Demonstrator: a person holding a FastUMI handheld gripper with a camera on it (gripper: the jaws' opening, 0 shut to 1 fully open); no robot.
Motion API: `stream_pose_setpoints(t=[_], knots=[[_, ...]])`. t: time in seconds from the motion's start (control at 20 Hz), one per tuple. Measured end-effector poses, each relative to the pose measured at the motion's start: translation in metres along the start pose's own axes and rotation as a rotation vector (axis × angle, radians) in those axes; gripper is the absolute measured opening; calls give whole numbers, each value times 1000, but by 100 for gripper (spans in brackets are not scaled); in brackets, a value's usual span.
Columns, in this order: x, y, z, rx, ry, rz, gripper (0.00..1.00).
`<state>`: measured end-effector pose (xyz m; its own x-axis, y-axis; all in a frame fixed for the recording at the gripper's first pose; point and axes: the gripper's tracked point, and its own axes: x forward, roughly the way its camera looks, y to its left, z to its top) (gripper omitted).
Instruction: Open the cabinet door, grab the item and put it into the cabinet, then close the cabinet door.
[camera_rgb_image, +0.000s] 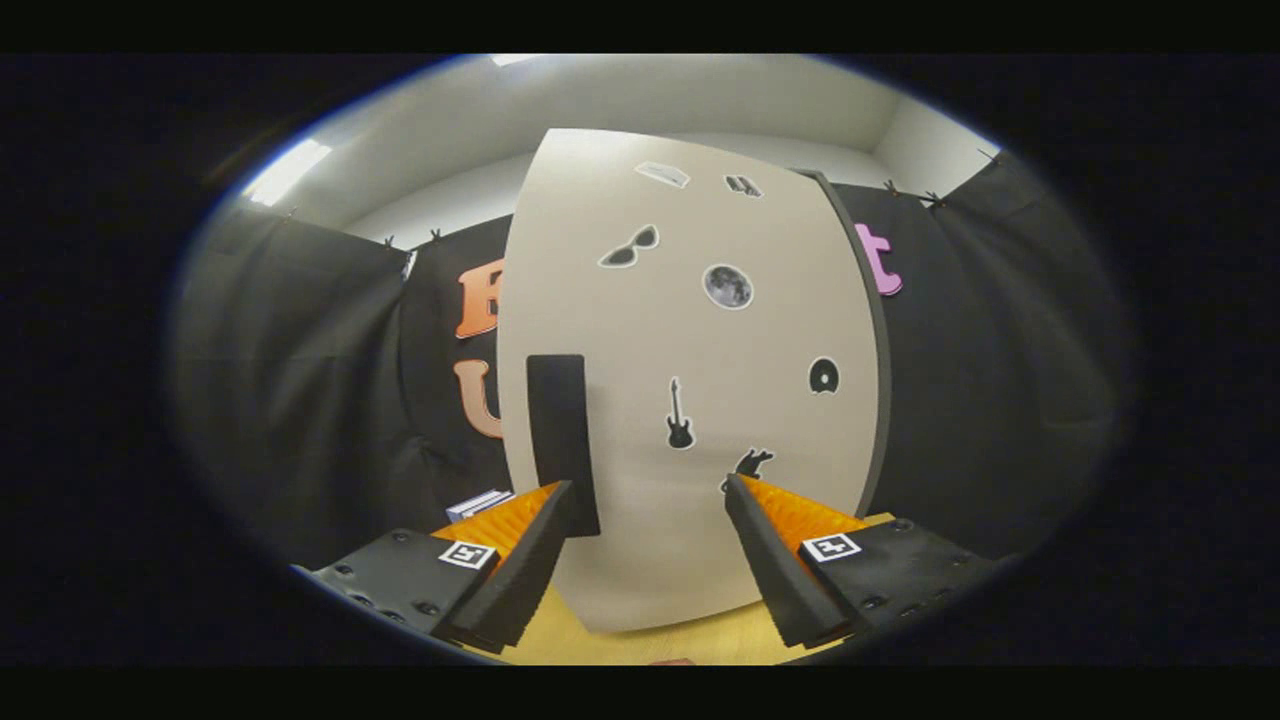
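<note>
Gripper view is showing the gripper (648, 490) spread wide, facing the closed beige sticker-covered cabinet door (690, 400) on the wooden tabletop (680, 640). Risk: fingers sliding off its black vertical handle (562, 440), leaving the door shut.

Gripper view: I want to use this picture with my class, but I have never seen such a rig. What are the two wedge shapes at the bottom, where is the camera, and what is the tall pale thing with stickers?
The camera rides on a hand-held two-finger gripper and looks forward along its fingers. The two wedges are those fingers, standing apart and open, holding nothing. Just ahead of them stands a tall beige cabinet door, shut, carrying small stickers such as a black guitar sticker and a round grey moon sticker. The black upright rectangular handle sits near the door's edge, just beyond one finger. The cabinet rests on a light wooden tabletop. A small white flat item lies beside the cabinet; what it is I cannot tell.
</note>
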<state>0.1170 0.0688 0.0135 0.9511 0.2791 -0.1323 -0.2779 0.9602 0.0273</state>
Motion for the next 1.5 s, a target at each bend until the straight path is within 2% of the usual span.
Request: stream_pose_setpoints(t=[0.8, 1.2, 1.5], knots=[[88, 13, -16, 11, 17, -68, 97], [107, 16, -19, 11, 3, -120, 97], [108, 17, -19, 22, 13, -118, 97]])
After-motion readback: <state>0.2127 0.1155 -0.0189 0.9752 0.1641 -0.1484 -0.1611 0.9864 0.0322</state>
